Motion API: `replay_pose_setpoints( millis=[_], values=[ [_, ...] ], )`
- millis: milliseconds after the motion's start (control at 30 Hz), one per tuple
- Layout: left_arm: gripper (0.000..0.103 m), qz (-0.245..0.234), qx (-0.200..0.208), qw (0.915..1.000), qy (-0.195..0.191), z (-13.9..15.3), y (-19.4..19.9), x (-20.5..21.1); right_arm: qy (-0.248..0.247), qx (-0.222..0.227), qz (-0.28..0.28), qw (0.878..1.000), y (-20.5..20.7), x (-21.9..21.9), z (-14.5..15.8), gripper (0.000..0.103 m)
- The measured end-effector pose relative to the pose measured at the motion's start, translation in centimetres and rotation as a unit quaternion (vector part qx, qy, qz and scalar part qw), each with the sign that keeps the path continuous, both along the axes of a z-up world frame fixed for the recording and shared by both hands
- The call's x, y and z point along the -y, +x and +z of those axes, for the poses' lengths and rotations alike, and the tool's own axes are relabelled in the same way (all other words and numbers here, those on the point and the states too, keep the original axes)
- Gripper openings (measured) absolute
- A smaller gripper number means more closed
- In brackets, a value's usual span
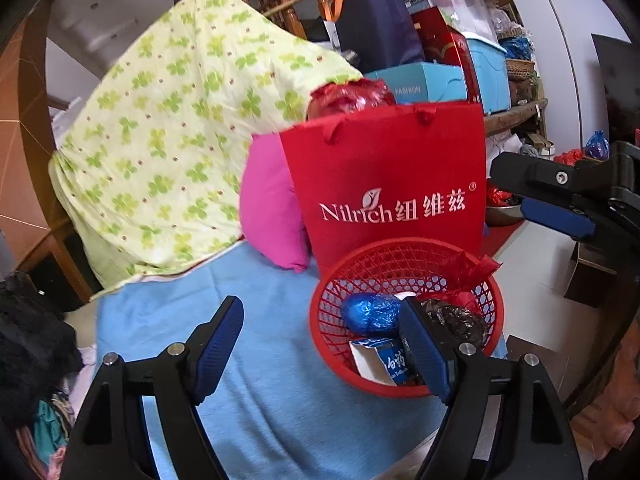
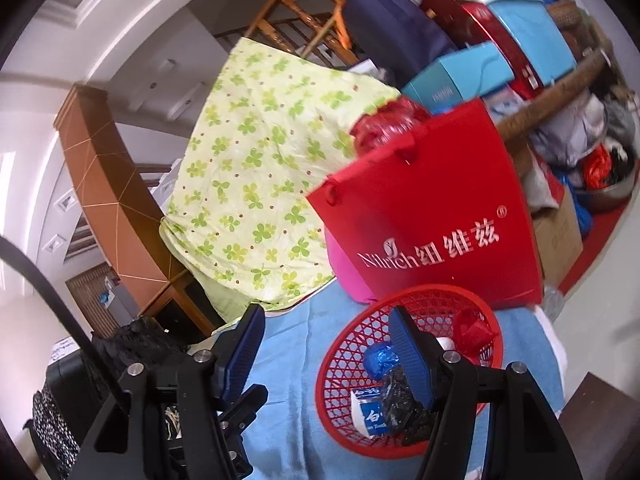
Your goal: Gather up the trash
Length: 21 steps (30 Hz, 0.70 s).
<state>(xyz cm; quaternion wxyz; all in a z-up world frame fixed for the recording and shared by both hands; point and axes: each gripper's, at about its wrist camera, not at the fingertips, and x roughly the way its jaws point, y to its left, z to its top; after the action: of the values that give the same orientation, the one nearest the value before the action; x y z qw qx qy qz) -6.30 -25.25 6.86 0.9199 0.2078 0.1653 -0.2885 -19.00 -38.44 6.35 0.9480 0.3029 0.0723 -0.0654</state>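
Your left gripper (image 1: 320,344) and right gripper (image 2: 326,346) hang apart, empty, above the red basket (image 1: 404,256) on the blue-covered bed (image 1: 256,360); its crumpled wrappers look light and soft — pinch any bunched fold.

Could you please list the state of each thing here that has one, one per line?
Left gripper: open, empty.
Right gripper: open, empty.
Red basket: upright on the blue cloth, holding trash.
Red paper bag: upright behind the basket.
Blue-white carton: lying in the basket.

Soft daylight, fisheye-warped edges, slight blur
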Motion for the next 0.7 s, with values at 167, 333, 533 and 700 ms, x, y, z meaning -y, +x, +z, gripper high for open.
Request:
replay_pose_setpoints(
  millis=[167, 333, 533, 700],
  values=[
    [0.081, 0.013, 0.015, 0.9998, -0.008, 1.6, -1.8, -1.7, -0.037, 0.003, -0.014, 0.999, -2.2, -1.4, 1.9, 0.072],
    [0.095, 0.035, 0.034, 0.9987, -0.013, 2.7, -2.7, -3.0, -0.073, 0.008, -0.033, 0.997, -4.6, -2.2, 3.5, 0.073],
    [0.097, 0.06, 0.049, 0.9967, -0.027, 4.2, -3.3, -4.8, -0.132, 0.001, -0.056, 0.99, -6.4, -3.8, 4.8, 0.078],
    [0.097, 0.073, 0.049, 0.9957, -0.028, 4.8, -3.7, -5.8, -0.161, -0.011, -0.078, 0.984, -7.2, -5.5, 5.6, 0.08]
  ],
)
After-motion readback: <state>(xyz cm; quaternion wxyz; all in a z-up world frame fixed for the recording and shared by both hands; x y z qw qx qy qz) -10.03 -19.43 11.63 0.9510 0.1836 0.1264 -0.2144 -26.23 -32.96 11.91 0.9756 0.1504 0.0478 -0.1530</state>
